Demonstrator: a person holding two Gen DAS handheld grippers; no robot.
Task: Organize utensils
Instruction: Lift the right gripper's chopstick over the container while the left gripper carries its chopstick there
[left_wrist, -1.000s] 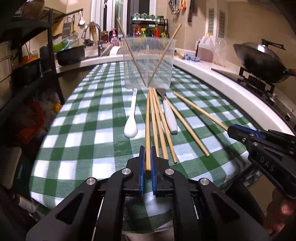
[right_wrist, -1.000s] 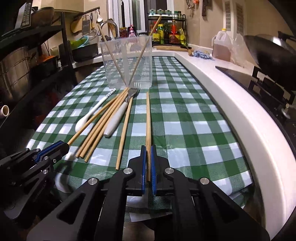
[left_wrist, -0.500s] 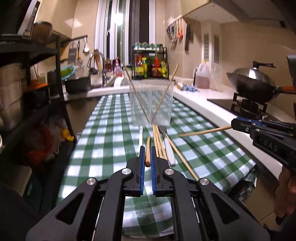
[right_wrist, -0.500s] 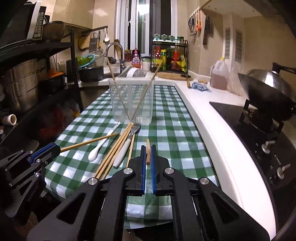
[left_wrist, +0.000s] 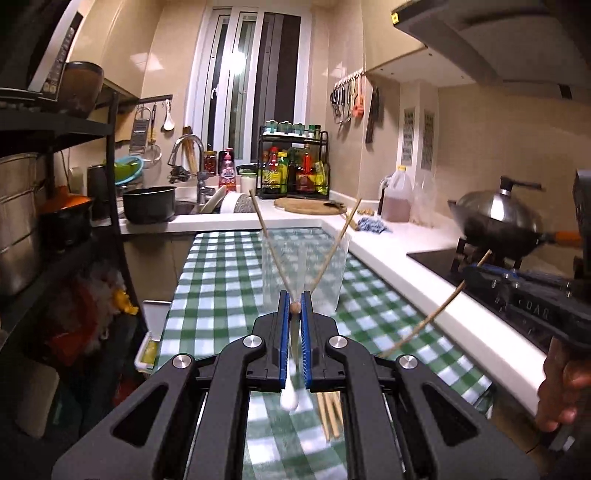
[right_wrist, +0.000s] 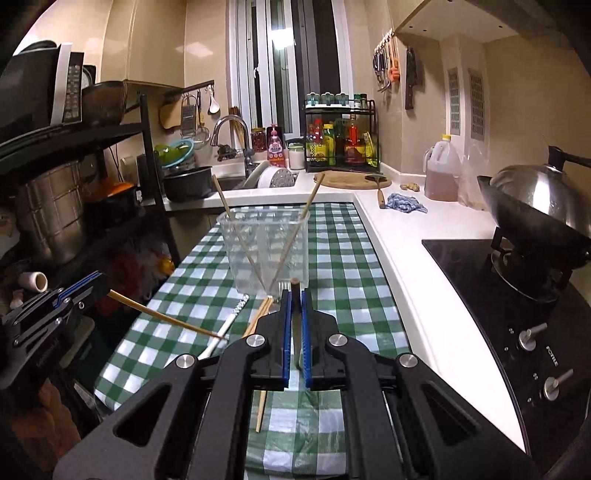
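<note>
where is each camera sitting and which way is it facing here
Left wrist: sits on the left gripper, facing along the checked cloth toward the clear container and sink; its closed jaws grip a chopstick end-on; the right gripper and a hand show at right.
Right wrist: sits on the right gripper, same heading, stove at right; jaws closed on a chopstick; the left gripper shows at left.
Shared: container, cloth, sink, spice rack.
</note>
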